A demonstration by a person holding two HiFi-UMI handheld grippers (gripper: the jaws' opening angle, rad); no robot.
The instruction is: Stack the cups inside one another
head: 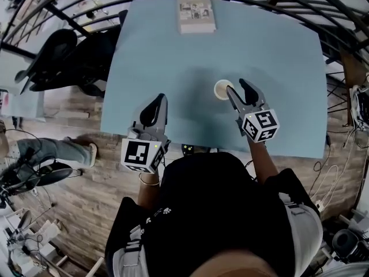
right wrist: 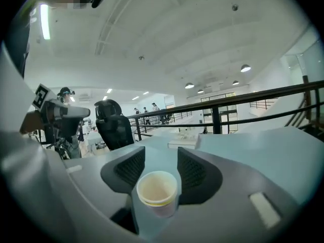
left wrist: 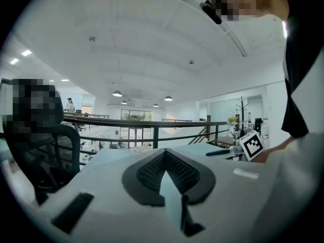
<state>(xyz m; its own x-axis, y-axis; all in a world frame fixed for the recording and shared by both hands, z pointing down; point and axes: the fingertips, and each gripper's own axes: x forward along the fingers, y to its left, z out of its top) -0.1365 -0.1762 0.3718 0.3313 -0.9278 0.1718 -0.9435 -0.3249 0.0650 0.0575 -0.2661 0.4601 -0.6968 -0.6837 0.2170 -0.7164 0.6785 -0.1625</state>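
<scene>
A cream paper cup (head: pixel 222 89) stands upright on the light blue table (head: pixel 277 68), near its middle. In the right gripper view the cup (right wrist: pixel 157 190) shows a second yellowish rim just under its lip, like one cup nested in another. My right gripper (head: pixel 236 86) hovers just right of and above it. Its jaws are apart and the pads (right wrist: pixel 188 170) do not touch the cup, which sits low between them. My left gripper (head: pixel 154 111) hangs over the table's near left part. Its fingertips (left wrist: pixel 164 155) meet, with nothing between them.
A flat printed box (head: pixel 196 13) lies at the table's far edge. A black office chair (head: pixel 55 53) stands off the table's left side, and a railing runs behind the table. Cables lie on the floor at the right.
</scene>
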